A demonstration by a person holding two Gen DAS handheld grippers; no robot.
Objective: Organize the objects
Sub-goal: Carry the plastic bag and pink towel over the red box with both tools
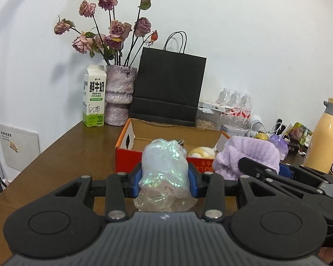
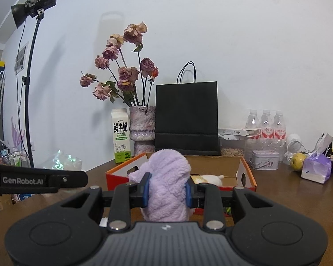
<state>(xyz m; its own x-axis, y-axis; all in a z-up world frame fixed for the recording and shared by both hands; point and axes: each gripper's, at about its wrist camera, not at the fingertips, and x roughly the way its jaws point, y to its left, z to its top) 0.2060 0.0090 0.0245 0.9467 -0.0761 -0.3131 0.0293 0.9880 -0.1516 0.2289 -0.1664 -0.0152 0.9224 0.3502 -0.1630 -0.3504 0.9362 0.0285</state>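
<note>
My left gripper is shut on a crumpled iridescent plastic bag, held just in front of the open orange cardboard box. My right gripper is shut on a fluffy lilac cloth, also held in front of the box. The cloth and the right gripper show at the right of the left wrist view. A yellow-and-white soft toy lies inside the box; it also shows in the right wrist view. The plastic bag shows at the left of the right wrist view.
A milk carton, a vase of dried roses and a black paper bag stand behind the box against the wall. Water bottles, a tin, a pear, a purple pouch and a yellow flask crowd the right. A light stand rises at left.
</note>
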